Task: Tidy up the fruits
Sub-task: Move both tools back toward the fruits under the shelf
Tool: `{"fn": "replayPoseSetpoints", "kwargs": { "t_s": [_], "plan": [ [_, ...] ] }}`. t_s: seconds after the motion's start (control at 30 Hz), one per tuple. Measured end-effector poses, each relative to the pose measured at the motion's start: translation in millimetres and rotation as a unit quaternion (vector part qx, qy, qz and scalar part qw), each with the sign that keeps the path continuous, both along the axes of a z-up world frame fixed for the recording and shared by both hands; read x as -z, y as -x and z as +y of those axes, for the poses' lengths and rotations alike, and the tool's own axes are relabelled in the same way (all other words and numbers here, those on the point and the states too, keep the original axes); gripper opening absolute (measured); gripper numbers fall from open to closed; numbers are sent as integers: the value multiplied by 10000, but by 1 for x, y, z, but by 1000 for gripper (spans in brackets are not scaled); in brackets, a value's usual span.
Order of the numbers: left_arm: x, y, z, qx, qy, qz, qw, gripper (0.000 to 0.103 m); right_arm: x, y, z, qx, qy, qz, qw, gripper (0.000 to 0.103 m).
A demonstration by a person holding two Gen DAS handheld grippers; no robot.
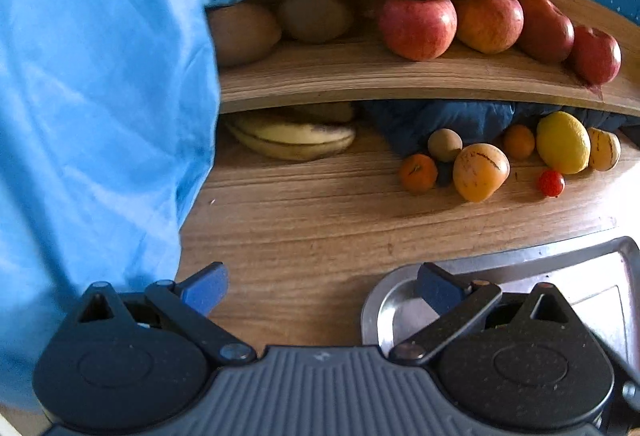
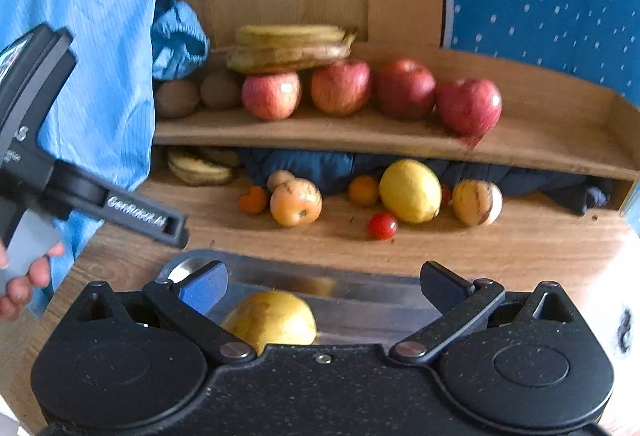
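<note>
The right claw (image 2: 322, 286) is spread wide and grips nothing; it hangs over the near edge of the shiny metal tray (image 2: 360, 300), where a yellow-green rounded fruit (image 2: 272, 318) lies just below and slightly left of the gap between the jaws, very close to the camera. The left claw (image 1: 320, 286) is likewise released and empty, poised over bare wooden surface (image 1: 304, 236) with the same tray's corner (image 1: 384, 308) at its right finger. The loose fruits wait farther back, under the wooden shelf (image 2: 360, 137): a big yellow lemon (image 2: 410, 191), a small red cherry tomato (image 2: 383, 226) just in front of it, and an orange striped round fruit (image 2: 296, 201) to the left. They lie straight ahead of the right claw, so I judge that hand the nearer for a forward reach. The lemon's long axis runs roughly left to right, slightly tilted.
</note>
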State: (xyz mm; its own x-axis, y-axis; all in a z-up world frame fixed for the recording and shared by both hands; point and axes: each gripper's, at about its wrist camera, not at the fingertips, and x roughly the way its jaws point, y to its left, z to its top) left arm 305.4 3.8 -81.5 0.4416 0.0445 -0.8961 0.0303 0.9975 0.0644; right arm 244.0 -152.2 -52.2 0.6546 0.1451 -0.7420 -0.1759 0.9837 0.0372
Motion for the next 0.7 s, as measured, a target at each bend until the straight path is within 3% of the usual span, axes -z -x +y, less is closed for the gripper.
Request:
{"fn": "replayPoseSetpoints", "kwargs": {
  "t_s": [0.3,0.47,0.7],
  "plan": [
    [12,-22,0,226,150,43,9996,102,12,-21,17,-70,519,107,9986,102],
    [21,-36,-2,295,383,118,9988,102,19,-36,18,-89,344,358,9987,102],
    [26,-50,-8,334,647,78,9973,102,28,-55,22,-190,485,540,9972,102]
  ]
}}
